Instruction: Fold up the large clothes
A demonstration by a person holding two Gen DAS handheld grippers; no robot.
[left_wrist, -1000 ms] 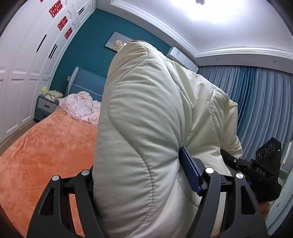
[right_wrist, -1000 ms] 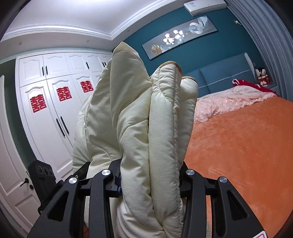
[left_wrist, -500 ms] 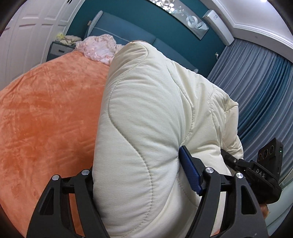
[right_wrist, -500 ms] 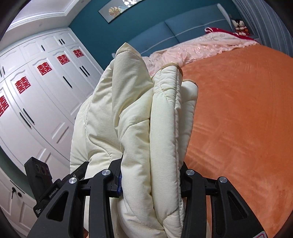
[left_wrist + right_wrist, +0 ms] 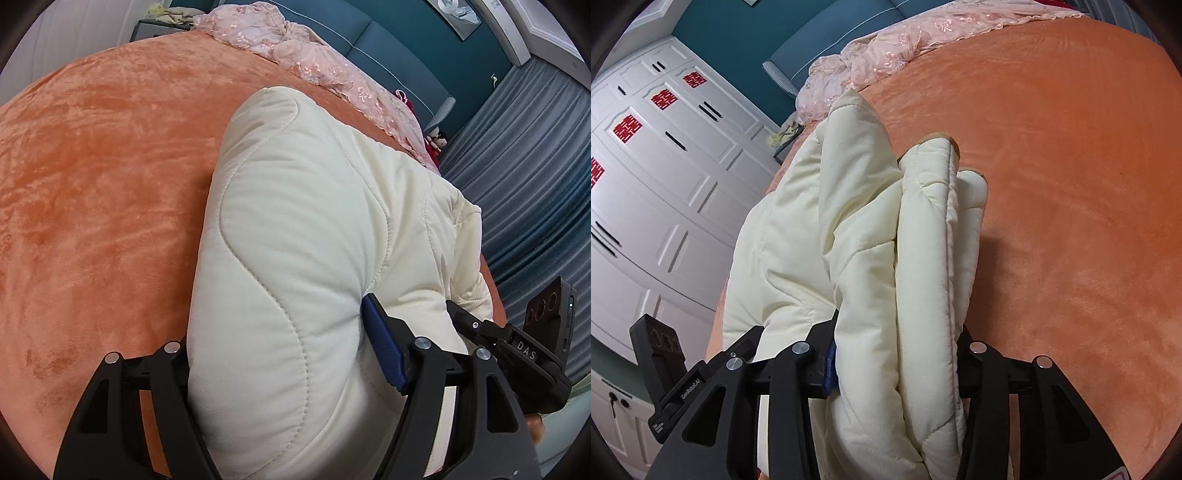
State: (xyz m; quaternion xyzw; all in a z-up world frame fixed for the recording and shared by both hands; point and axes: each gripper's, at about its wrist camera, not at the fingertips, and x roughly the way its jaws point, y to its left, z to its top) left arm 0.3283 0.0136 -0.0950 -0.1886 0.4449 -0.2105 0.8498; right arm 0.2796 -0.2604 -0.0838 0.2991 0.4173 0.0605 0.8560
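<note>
A cream quilted padded garment (image 5: 295,221) is bunched up between both grippers and hangs low over the orange bed cover (image 5: 92,184). My left gripper (image 5: 280,347) is shut on a thick rounded fold of it, with the blue pad dug into the fabric. In the right wrist view the same garment (image 5: 857,221) shows several stacked layers with a tan-edged hem on top. My right gripper (image 5: 897,358) clamps those layers, and its jaws are opening slightly with the fabric still pressed between them. The right tool's black body (image 5: 528,354) sits just right of the left one.
The orange bed cover (image 5: 1071,184) spreads wide beyond the garment. A pink lace cloth (image 5: 314,62) lies crumpled by the blue headboard (image 5: 820,44). White wardrobe doors (image 5: 665,166) stand on one side of the bed and grey-blue curtains (image 5: 528,166) on the other.
Both grippers have dropped and tipped downward with the garment still held. Ceiling and upper walls have left both views, and the bed now fills them.
</note>
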